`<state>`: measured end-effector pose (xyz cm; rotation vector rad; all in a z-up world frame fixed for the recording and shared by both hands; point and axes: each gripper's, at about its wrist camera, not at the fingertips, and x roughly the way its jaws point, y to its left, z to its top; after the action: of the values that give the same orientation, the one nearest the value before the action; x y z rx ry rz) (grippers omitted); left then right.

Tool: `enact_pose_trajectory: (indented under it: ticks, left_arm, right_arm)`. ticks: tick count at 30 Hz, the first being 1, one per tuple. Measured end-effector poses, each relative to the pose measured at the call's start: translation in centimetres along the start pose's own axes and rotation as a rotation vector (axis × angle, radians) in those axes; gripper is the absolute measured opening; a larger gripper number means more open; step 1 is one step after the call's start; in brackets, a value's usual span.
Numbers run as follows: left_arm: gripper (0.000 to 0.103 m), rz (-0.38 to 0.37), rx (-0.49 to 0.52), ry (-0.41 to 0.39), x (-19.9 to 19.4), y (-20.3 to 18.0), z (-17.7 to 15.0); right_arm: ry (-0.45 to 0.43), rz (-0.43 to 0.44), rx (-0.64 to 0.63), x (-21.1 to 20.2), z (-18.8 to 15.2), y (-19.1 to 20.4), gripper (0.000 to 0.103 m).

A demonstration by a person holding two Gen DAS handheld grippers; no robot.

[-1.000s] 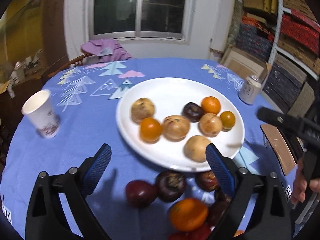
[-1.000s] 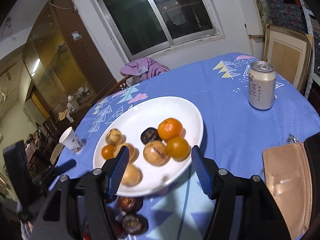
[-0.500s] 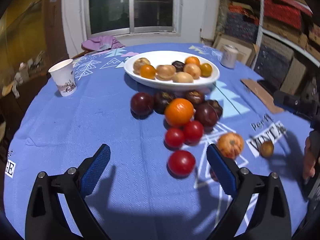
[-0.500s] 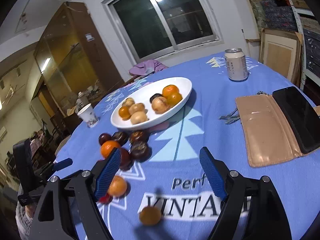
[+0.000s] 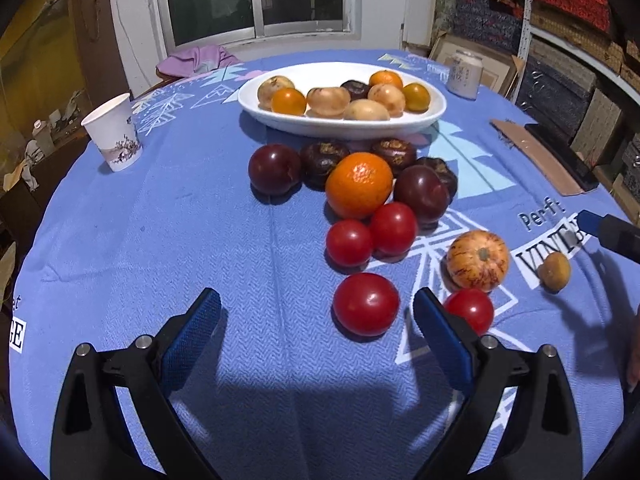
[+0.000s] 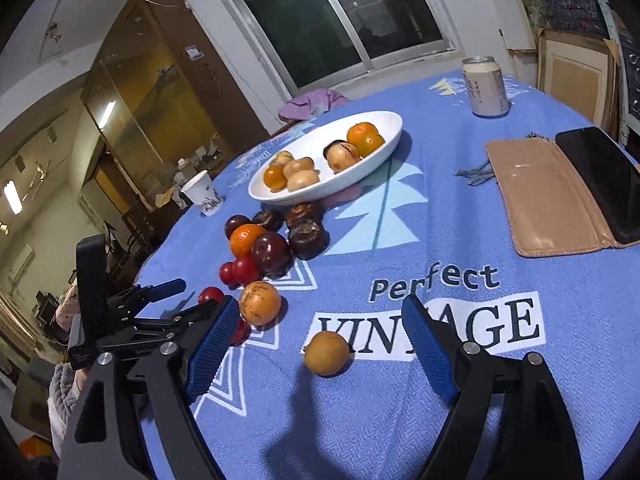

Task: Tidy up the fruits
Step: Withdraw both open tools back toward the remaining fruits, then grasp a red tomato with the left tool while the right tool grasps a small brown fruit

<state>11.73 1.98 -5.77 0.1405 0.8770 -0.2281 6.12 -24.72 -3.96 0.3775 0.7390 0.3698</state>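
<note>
Pick-up step: right gripper point(image 6: 316, 344) opening over small brown fruit point(image 6: 327, 352), left gripper point(image 5: 316, 320) fingers apart nr tomato point(image 5: 366, 304); next needs lowering, squeezing.

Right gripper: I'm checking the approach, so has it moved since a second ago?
Yes. The right gripper has pulled back from the white plate, now far ahead, and frames the small brown fruit.

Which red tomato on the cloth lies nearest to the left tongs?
The lone big tomato, just ahead between the open left tongs; the other three are smaller.
</note>
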Motion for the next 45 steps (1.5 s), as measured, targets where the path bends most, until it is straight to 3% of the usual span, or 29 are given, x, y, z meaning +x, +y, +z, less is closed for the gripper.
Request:
enact_pose_trajectory:
  ticks: [5,7,9,12,14,17,27,30,32,34,45]
  left_arm:
    - [0.095,0.045,-0.009,0.008,0.3,0.1,0.1]
    - [0.083,0.031,0.006,-0.006,0.0,-0.2,0.2]
    - [0.061,-0.007,0.016,-0.013,-0.1,-0.5,0.2]
    - [0.042,-0.077,0.013,-0.004,0.1,-0.6,0.2]
    - [0.038,-0.109,0.005,-0.004,0.1,-0.5,0.2]
    - [0.035,-0.138,0.004,0.014,0.5,-0.6,0.2]
    - [0.035,-0.129,0.013,0.014,0.5,-0.8,0.2]
    - [0.035,-0.124,0.014,0.014,0.5,-0.9,0.2]
    - [0.035,-0.119,0.019,0.014,0.5,-0.9,0.2]
    - [0.035,-0.115,0.022,0.014,0.5,-1.0,0.2]
    - [0.035,-0.110,0.026,0.015,0.5,-1.1,0.2]
  right_arm:
    - [0.014,-0.019,0.006,0.2,0.1,-0.2,0.086]
    - [0.019,-0.027,0.008,0.4,0.1,-0.2,0.086]
    - [0.027,-0.032,0.004,0.4,0.1,-0.1,0.086]
    - [0.035,-0.032,-0.005,0.6,0.1,0.0,0.086]
    - [0.041,-0.032,-0.013,0.7,0.0,0.1,0.086]
    - [0.054,-0.034,-0.034,0.9,0.0,0.5,0.086]
    - [0.116,-0.114,-0.167,1.4,-1.3,2.7,0.085]
    - [0.123,-0.146,-0.179,1.4,-1.7,3.0,0.077]
    - [0.144,-0.157,-0.169,1.7,-1.7,2.7,0.058]
    - [0.178,-0.166,-0.162,2.4,-1.7,2.5,0.048]
    - [0.197,-0.146,-0.168,2.8,-1.8,2.9,0.047]
